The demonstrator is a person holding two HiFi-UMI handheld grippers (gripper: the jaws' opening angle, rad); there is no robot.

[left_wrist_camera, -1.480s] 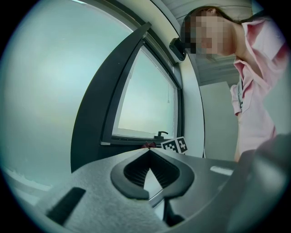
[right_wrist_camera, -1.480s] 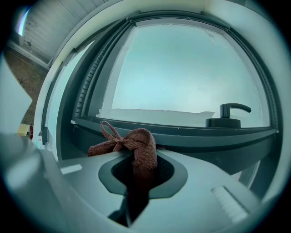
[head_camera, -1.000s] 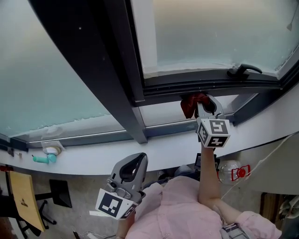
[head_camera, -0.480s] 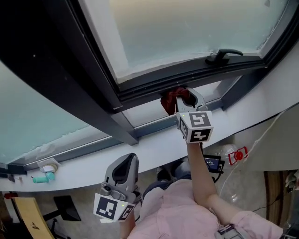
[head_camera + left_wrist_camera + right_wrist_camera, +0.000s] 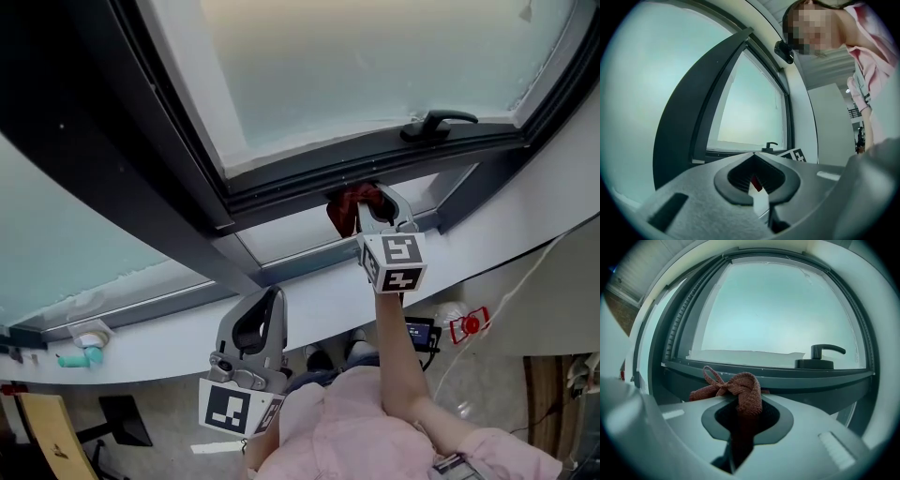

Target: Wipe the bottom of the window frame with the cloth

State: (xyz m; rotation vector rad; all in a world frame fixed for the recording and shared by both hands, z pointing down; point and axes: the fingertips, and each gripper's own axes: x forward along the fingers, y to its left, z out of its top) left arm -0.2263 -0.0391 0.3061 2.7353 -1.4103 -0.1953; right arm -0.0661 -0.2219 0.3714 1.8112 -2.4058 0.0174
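One of my tongs, the right tongs [image 5: 377, 202], pinches the knotted, coarse-woven red cloth [image 5: 737, 386] at the dark window frame [image 5: 309, 180]; my left tongs [image 5: 272, 300] are pressed together.

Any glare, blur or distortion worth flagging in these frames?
Head view: bright glass backlights the dark window frame, red cloth sharp. Right gripper view: heavy fisheye bows the frame; cloth crisp. Left gripper view: same fisheye, black vignette corners, near foreground soft.

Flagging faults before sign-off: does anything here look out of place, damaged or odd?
Nothing spilled or broken. The cloth is twisted into a knot-like bunch in the right gripper, not spread flat, at the frame. The frosting ends in a ragged lower edge.
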